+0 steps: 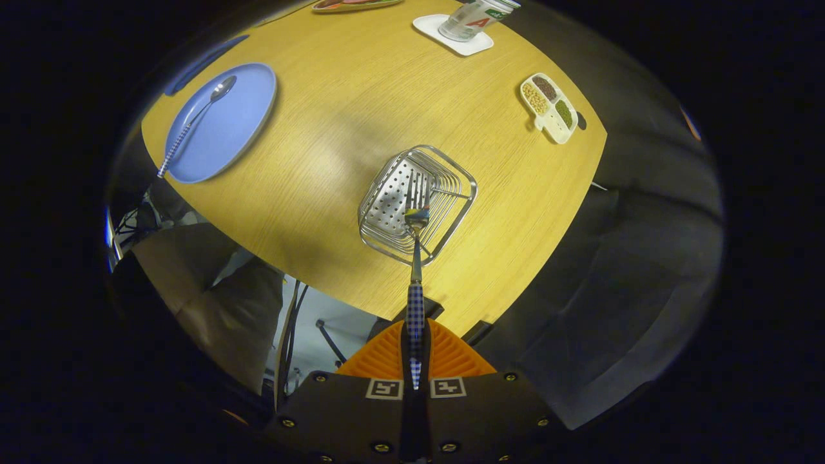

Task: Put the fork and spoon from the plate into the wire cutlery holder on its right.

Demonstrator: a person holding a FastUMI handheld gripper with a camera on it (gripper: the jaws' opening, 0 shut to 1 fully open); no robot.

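- Over the wire holder (417,204) the fork (416,258) hangs with its tines pointing down into the basket, right above the perforated bottom plate.
- Both fingers (380,361) of the claw (416,351) are clamped on the fork's checkered handle, so it's clenched and grasping the fork. The handle runs straight up the slot between the fingers and out ahead of them.
- Can't really tell if the tines are already touching the holder's bottom or just hovering inside the rim, the angle squashes it all together.
- The holder sits on the wooden table (335,129), close to the near edge, just beyond the fingertips.
- The spoon (193,122) is on the blue plate (242,122), well off to the left of the holder. Its bowl lies on the plate and the checkered handle sticks out past the plate's near rim.
- Farther back on the right there's a small divided dish (550,107) with beans or grains in its compartments, well apart from the holder.
- At the far side a glass jar (475,18) stands on a white coaster (480,44), and to its left you get a sliver of another plate (354,4).
- Below the table's near edge some cables and a bit of pale floor show.
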